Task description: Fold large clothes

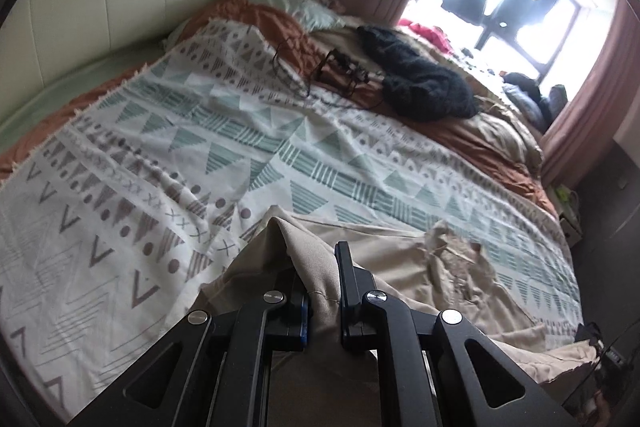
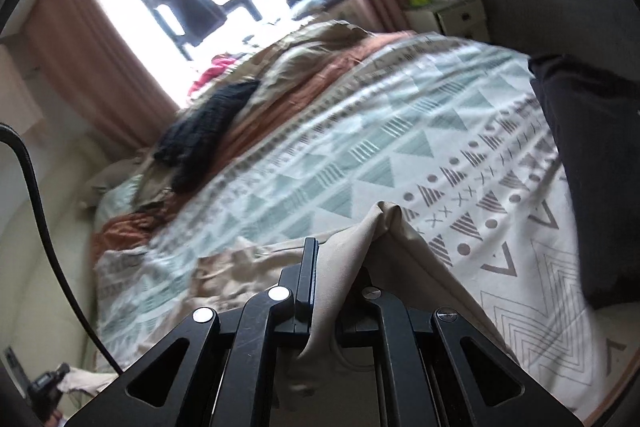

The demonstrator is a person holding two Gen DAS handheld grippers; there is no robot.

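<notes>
Beige cloth, the garment (image 1: pixel 460 291), lies across the patterned bedspread (image 1: pixel 192 147) in the left wrist view, one edge bunched and clamped in the nearly closed left hand-held gripper (image 1: pixel 322 291). From the right wrist, the right hand-held gripper (image 2: pixel 336 287) pinches another bunched edge of the garment (image 2: pixel 384 227). It looks light, limp and soft; hems or corners seem the best holds

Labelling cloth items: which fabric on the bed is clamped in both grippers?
The plain beige garment, pinched in both grippers; the dark knit and patterned bedspread lie untouched.
</notes>
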